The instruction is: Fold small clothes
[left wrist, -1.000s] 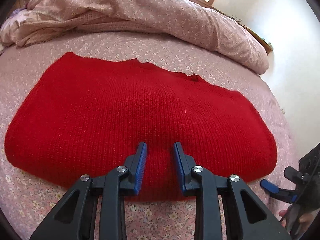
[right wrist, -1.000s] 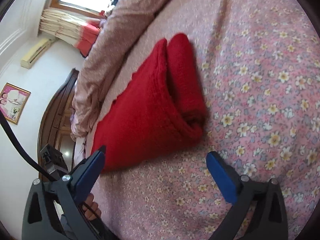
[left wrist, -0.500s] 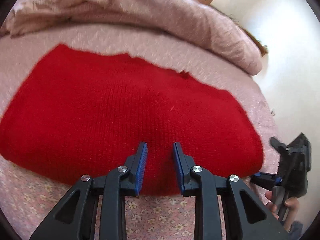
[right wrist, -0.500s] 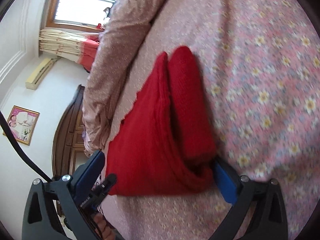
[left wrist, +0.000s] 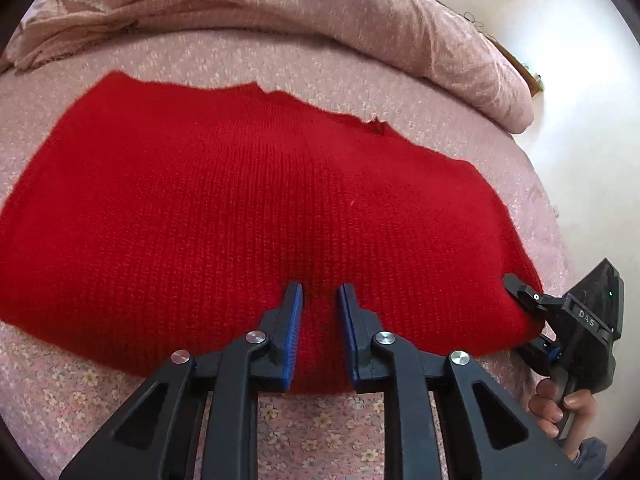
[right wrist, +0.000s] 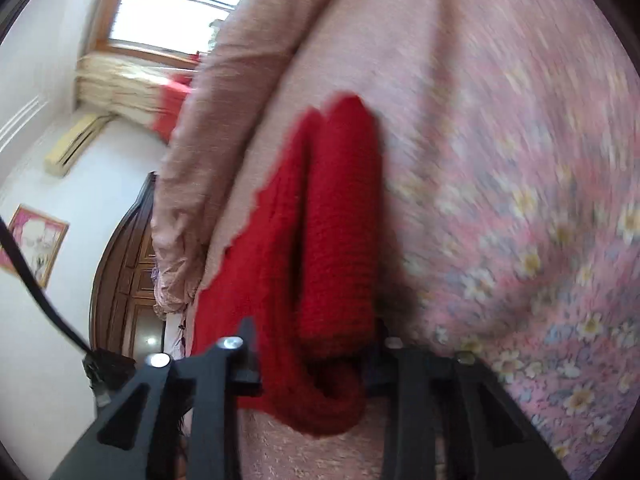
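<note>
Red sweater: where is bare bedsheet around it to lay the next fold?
Bare floral sheet runs along the red sweater's near edge, with a strip between its far edge and the bunched quilt. Crowded at its right corner, where the right gripper is closing on it.

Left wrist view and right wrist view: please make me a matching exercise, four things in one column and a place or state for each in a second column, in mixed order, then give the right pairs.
Things:
1. red knitted garment
2. rumpled pink quilt
3. left gripper
4. right gripper

Places or states:
A. at the garment's near edge, in the middle
B. heaped along the bed's far side
C. lies folded on the floral sheet
D. fingers closing around the garment's folded end

Pairs: 1-C, 2-B, 3-A, 4-D
</note>
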Demonstrator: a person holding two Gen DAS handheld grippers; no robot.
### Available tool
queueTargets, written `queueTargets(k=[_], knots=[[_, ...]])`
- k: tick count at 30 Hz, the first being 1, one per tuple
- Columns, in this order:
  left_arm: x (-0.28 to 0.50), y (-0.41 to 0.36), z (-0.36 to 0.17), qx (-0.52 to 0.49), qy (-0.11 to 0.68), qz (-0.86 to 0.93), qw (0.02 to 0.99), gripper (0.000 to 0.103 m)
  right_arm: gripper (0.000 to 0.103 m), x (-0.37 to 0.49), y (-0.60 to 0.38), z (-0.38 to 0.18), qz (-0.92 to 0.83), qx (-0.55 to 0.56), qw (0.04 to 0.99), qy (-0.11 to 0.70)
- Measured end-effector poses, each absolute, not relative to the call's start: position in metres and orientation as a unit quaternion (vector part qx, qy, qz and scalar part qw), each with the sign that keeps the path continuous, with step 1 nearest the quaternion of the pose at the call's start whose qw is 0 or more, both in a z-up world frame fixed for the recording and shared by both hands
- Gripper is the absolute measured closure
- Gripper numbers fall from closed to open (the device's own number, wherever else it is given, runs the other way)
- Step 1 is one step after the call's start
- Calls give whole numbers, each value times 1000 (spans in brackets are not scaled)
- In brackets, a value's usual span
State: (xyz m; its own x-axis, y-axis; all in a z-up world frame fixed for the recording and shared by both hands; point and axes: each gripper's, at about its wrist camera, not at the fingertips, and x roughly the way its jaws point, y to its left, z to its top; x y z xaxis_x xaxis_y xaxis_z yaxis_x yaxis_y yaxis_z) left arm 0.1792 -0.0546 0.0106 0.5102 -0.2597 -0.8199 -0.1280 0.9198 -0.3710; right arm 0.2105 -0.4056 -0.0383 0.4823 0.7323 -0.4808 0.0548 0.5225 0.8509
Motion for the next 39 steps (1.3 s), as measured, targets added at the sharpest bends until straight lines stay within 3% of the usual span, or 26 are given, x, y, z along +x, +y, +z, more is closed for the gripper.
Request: queueTargets(k=[4,7,15,20,29,35,39], knots=[[186,-58,22,-183,518,-31,835,93,74,210,-398,-27,226,399,766,450],[180,-70,35,-164,508,-35,845,103,73,213,-397,-29,219,401,765,454],[182,-86,10,-120,515,-31,848,103,73,215,-400,-31,221,404,762,456],[184,-73,3,-150,514,-52,843,103,77,213,-396,-22,221,386,776,446],[187,-65,13,-157,537,-80,825,103,80,197,-296,124,271,163,878,358],[145,32,52,-231,516,-105,818,102,80,195,-187,161,251,42,898,358],[139,132,34,-251,521,-37,815,101,80,190,-119,156,236,-8,900,367]])
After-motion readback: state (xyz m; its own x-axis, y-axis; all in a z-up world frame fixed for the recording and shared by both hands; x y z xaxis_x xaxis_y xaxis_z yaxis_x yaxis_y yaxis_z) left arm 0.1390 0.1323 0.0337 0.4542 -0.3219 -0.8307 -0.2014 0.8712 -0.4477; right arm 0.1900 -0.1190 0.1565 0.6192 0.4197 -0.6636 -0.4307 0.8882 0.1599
